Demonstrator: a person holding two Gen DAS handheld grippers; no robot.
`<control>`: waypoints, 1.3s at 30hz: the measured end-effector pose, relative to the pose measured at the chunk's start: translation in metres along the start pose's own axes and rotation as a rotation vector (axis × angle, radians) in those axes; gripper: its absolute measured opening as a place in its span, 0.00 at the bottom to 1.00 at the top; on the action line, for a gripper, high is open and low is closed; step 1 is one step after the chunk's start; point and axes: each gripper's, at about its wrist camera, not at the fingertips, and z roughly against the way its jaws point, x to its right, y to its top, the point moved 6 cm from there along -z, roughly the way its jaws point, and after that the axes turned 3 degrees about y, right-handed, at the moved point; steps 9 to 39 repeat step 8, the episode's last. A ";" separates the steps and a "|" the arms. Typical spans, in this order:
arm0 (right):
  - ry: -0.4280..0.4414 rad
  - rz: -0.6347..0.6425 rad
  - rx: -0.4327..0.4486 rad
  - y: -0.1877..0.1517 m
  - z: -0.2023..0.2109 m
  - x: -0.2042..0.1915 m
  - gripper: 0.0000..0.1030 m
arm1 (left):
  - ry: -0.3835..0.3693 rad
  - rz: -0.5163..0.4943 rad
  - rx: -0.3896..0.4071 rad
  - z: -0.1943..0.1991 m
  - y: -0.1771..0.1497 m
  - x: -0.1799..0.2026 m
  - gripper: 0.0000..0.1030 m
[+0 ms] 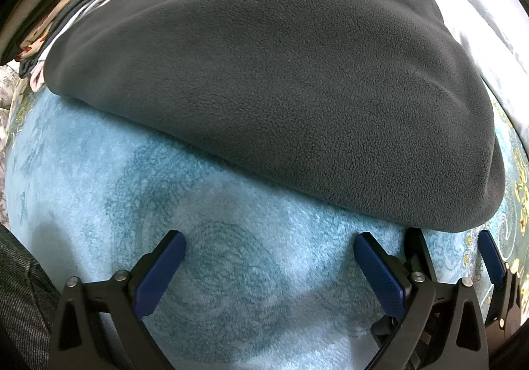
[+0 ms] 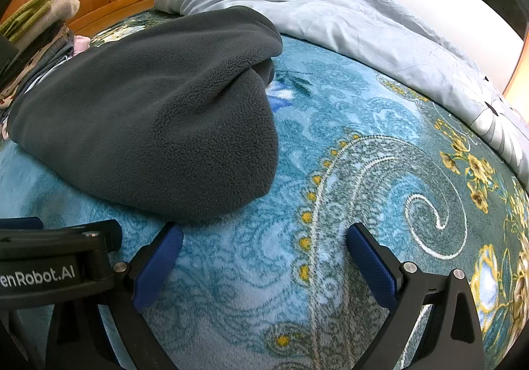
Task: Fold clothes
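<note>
The folded grey fleece (image 1: 271, 89) lies flat on the bed's blue blanket (image 1: 231, 271), its long axis running from the clothes pile (image 1: 66, 6) at far left to a rounded end at near right. The left claw (image 1: 269, 249) hovers released just short of the fleece's near edge, gripping nothing. The right claw (image 2: 264, 241) sits beside it, also spread and unladen, its left finger (image 2: 162, 254) near the rounded end. A pale quilt (image 2: 330, 16) lies beyond.

Folded grey fleece garment (image 1: 271, 89) on bedspread (image 1: 132, 204)
</note>
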 end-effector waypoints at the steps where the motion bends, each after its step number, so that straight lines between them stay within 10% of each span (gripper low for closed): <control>1: 0.000 0.000 0.000 0.000 0.000 0.000 0.97 | 0.000 0.000 0.000 -0.001 0.001 0.000 1.00; 39: 0.001 0.001 0.001 0.000 0.000 0.001 0.97 | -0.003 0.003 -0.001 -0.004 0.004 0.002 1.00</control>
